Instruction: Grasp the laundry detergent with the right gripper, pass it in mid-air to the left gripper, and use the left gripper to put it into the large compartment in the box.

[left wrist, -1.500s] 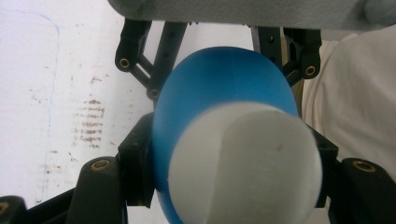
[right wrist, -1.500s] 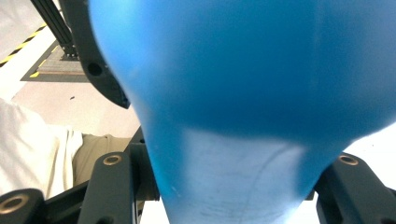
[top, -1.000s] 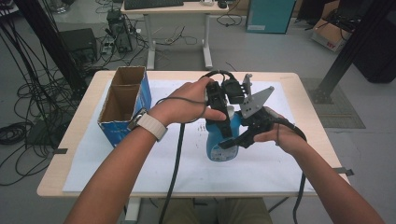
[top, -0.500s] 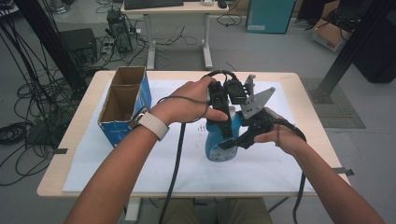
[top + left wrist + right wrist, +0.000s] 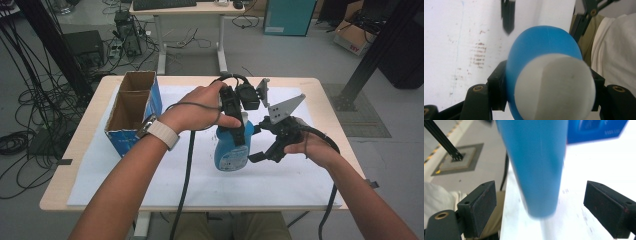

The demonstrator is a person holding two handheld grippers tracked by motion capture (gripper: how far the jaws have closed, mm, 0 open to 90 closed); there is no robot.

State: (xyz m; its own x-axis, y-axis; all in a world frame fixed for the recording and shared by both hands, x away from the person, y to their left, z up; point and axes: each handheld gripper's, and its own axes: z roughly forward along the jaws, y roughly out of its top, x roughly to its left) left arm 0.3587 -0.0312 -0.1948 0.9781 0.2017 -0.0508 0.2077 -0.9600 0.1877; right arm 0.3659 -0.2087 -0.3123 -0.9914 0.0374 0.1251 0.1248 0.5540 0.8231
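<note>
Blurry bottle, cropped top

The blue bottle [image 5: 536, 167] was smeared in the right gripper view, its upper part cut off by the frame.

Smooth blue plastic bottle [image 5: 233, 145]

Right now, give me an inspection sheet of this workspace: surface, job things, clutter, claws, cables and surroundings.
Surface: wooden table under a white sheet, faintly stained.
Job's things: blue bottle with a white cap, upright on the sheet.
Clutter: open blue box at the left, inside not visible.
Claws: left claw shut on the bottle's neck; right claw has just been opening, its pads either side of the bottle, not touching.
Cables: one trails from each claw toward the person.
Surroundings: desk, floor cables, teal cabinet.
</note>
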